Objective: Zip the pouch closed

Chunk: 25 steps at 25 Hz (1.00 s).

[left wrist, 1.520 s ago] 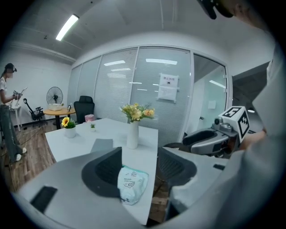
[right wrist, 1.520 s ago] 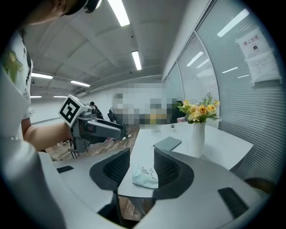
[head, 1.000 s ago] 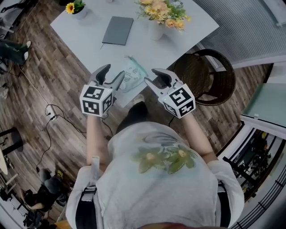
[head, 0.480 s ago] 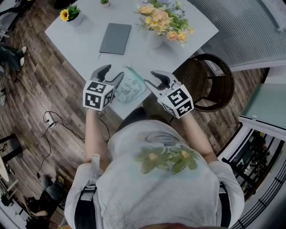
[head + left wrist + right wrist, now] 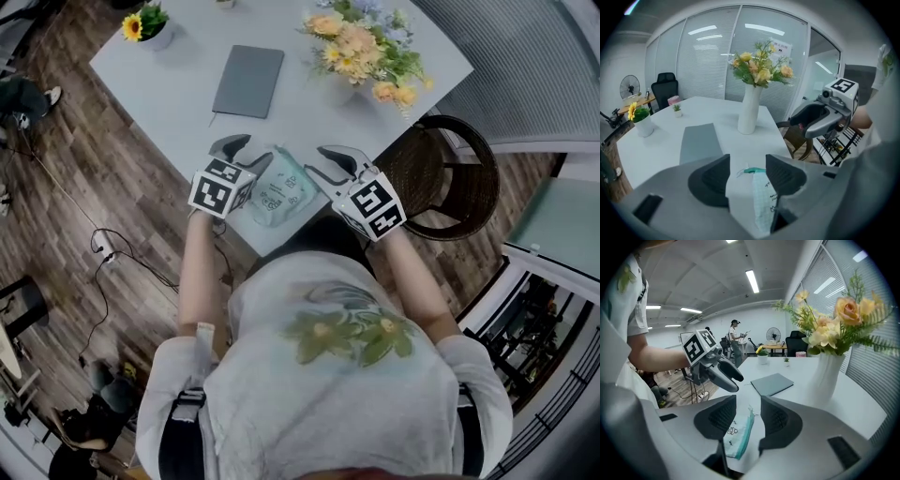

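A: What do we log as changed?

B: Both grippers have come forward. A second ago they sat short of the pouch (image 5: 281,190). Now the left gripper (image 5: 249,156) and the right gripper (image 5: 322,165) flank it at centre frame in the head view, near the tabletop (image 5: 178,75) edge closest to the person.

A: Fingers?

B: Released on both. In the left gripper view we see the fingers (image 5: 713,180) spread. The pouch's teal zipper edge (image 5: 753,170) and a small pull-like tab show in the gap at lower centre, untouched. The right gripper view is the same: spread wide, pouch lying flat below the gap, nothing gripped.

A: Pouch moved?

B: We don't see that it has. It lies flat on the tabletop, well apart from the grey notebook (image 5: 248,82) at upper left and the vase of flowers (image 5: 361,47) at upper right.

A: Meaning for the task?

B: We judge this as the end of the approach, with zipping not yet begun. Likely one gripper must pin the pouch while the other catches the pull. We can't tell how far the zip is open.
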{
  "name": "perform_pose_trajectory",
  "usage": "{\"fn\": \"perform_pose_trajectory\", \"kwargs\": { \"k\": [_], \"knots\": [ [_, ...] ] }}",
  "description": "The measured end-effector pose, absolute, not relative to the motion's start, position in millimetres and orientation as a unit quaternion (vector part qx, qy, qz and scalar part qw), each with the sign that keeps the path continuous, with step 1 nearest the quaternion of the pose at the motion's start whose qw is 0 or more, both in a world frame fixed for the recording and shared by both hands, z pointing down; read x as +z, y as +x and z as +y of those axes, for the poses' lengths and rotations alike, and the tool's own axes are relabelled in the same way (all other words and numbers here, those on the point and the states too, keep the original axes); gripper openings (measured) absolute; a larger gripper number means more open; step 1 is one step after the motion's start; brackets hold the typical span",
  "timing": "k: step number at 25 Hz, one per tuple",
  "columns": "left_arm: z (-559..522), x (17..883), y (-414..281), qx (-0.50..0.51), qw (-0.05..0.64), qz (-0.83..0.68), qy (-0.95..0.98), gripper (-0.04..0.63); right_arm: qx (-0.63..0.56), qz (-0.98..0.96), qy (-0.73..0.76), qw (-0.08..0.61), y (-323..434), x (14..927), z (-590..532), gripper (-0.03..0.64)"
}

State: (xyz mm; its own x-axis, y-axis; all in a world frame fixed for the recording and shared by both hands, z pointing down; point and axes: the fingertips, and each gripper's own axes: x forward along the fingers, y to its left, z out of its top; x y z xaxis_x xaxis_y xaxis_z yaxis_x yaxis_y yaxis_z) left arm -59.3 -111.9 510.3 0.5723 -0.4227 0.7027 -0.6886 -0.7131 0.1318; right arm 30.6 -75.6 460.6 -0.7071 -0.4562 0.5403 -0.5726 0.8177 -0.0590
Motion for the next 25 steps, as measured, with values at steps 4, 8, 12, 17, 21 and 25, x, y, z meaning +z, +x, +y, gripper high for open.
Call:
{"fn": "perform_pose_trajectory", "kwargs": {
  "k": [4,8,12,17,21,25],
  "knots": [
    [-117,533,-55,0.356,0.204,-0.296,0.863,0.235,0.118,-0.915,0.268,0.278,23,476,-87,0.161],
    [-117,555,-51,0.384,0.209,-0.272,0.857,0.235,0.115,-0.914,0.248,0.301,13,492,-95,0.161],
    [-117,574,-47,0.404,0.21,-0.254,0.853,0.235,0.098,-0.912,0.228,0.328,3,510,-103,0.161],
    [-123,591,-43,0.418,0.199,-0.238,0.854,0.235,0.073,-0.907,0.208,0.359,-4,531,-112,0.161],
    [-125,602,-41,0.44,0.196,-0.219,0.848,0.233,0.057,-0.904,0.192,0.377,-10,547,-120,0.161],
    [-120,618,-38,0.471,0.193,-0.185,0.841,0.229,0.051,-0.901,0.173,0.395,-13,565,-121,0.16]
  ]
}}
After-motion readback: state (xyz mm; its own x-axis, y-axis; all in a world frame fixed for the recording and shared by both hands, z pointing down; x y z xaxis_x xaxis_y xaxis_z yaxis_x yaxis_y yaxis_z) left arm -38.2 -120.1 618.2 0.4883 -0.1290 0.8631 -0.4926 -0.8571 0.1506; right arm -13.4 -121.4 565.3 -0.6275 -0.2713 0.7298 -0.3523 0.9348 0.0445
